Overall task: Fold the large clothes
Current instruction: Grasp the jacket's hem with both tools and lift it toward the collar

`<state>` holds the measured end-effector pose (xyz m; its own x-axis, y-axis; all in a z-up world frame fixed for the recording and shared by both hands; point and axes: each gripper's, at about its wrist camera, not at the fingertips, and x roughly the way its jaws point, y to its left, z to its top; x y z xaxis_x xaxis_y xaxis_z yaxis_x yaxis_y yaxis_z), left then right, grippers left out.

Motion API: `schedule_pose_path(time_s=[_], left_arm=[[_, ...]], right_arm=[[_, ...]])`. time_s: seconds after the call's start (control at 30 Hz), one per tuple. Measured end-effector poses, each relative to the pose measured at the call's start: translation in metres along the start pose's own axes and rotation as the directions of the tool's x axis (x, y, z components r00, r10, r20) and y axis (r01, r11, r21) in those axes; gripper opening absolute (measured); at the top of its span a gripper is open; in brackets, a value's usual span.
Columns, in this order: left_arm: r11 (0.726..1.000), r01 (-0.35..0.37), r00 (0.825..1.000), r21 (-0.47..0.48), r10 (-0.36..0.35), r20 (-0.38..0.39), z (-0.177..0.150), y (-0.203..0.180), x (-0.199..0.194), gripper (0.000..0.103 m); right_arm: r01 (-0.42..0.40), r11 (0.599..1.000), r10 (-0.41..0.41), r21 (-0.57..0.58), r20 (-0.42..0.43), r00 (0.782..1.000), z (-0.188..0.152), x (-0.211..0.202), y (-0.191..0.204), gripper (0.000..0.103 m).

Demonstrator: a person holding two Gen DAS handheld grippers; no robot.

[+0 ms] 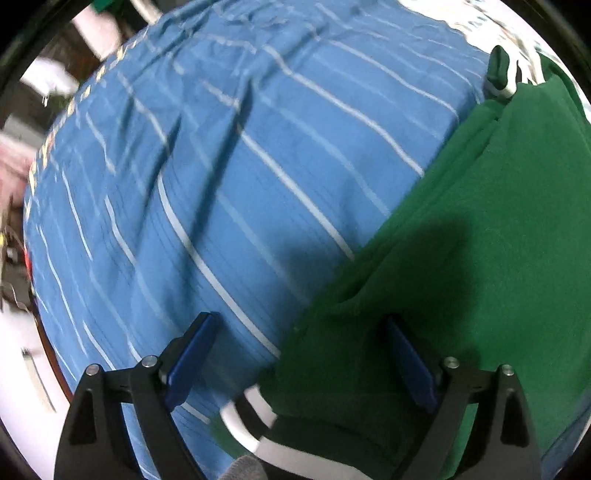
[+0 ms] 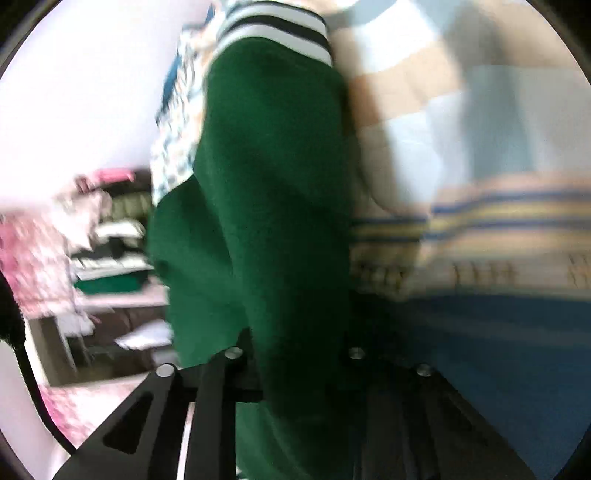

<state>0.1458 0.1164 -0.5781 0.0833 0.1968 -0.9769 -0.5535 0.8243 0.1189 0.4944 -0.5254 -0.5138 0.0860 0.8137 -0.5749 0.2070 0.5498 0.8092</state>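
Note:
A large green garment (image 1: 480,229) with a white and dark striped hem (image 1: 255,417) lies on a blue striped bedsheet (image 1: 221,166). My left gripper (image 1: 299,354) is open just above the sheet, with the garment's near corner between its blue pads (image 1: 192,354). In the right wrist view the same green garment (image 2: 266,206) hangs up from my right gripper (image 2: 295,354), which is shut on the cloth. Its striped cuff (image 2: 273,33) shows at the top. The right view is blurred.
A dark green gripper tip (image 1: 498,70) shows at the far right edge of the bed. A patterned blanket (image 2: 498,221) lies on the bed at right. Shelves with clutter (image 2: 110,251) and pink fabric (image 2: 29,266) stand at left, beside a white wall.

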Motion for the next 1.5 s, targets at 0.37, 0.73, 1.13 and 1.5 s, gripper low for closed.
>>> schedule_pose_path(time_s=[0.37, 0.73, 1.13, 1.5], left_arm=[[0.986, 0.040, 0.995, 0.161, -0.054, 0.082, 0.064, 0.021, -0.047, 0.093], [0.997, 0.049, 0.996, 0.065, -0.054, 0.076, 0.022, 0.039, -0.093, 0.094], [0.932, 0.097, 0.983, 0.348, -0.145, 0.113, -0.016, -0.158, -0.097, 0.094], [0.935, 0.082, 0.995, 0.346, -0.097, 0.026, 0.000, -0.167, -0.028, 0.096]], right_arm=[[-0.013, 0.920, -0.099, 0.391, 0.267, 0.959, -0.204, -0.241, -0.090, 0.016], [0.303, 0.731, -0.426, 0.612, 0.061, 0.903, -0.402, -0.345, -0.192, 0.057], [0.648, 0.759, -0.614, -0.065, 0.257, 0.746, -0.277, -0.330, -0.038, 0.078], [0.633, 0.742, -0.613, -0.220, 0.158, 0.774, -0.163, -0.240, -0.011, 0.006]])
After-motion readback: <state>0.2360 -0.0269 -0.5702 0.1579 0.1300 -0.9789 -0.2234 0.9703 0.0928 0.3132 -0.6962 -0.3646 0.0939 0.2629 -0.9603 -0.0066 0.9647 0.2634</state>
